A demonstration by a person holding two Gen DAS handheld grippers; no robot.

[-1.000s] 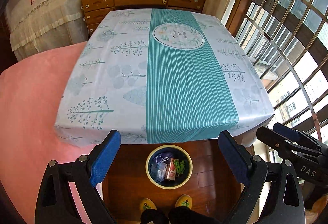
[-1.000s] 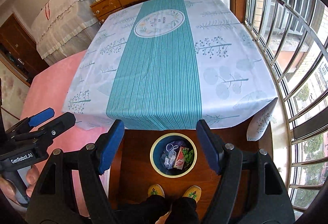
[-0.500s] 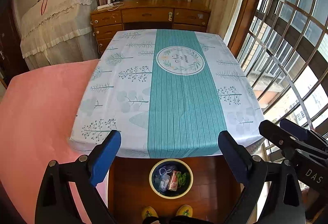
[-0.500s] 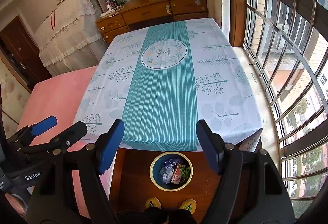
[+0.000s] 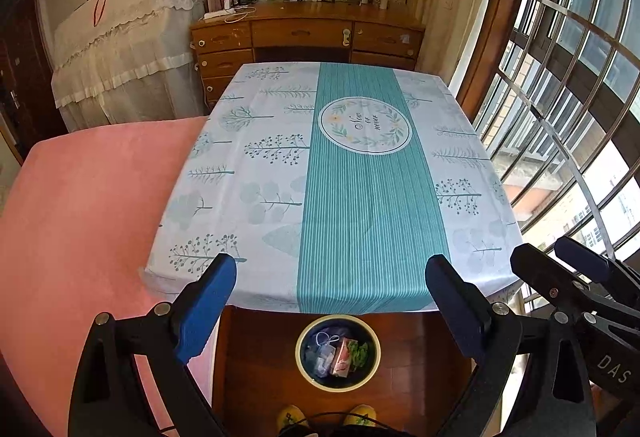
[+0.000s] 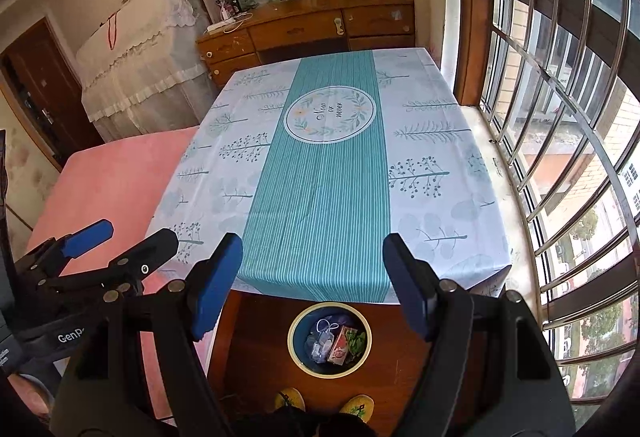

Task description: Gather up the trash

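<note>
A round bin [image 5: 338, 352] [image 6: 329, 338] with a yellow rim and blue inside stands on the wooden floor below the table's near edge. In it lie a clear bag with a blue cord, a red carton and a green wrapper. The table [image 5: 280, 173] [image 6: 432, 173] wears a white and teal cloth with nothing on it. My left gripper [image 5: 332, 301] is open and empty, high above the bin. My right gripper [image 6: 312, 277] is open and empty too, held beside it at the same height. Each one shows at the other view's edge.
A pink bed [image 5: 80, 221] runs along the table's left side. A barred window [image 6: 560, 117] lines the right. Beyond the table stand a wooden desk [image 5: 308, 33] and a lace-covered cabinet [image 5: 124, 37]. The person's yellow slippers [image 6: 324, 403] sit just below the bin.
Both grippers have risen and pulled back from the table, so the bin looks smaller and the far desk and shelves have come into view. Both stay open and empty.
</note>
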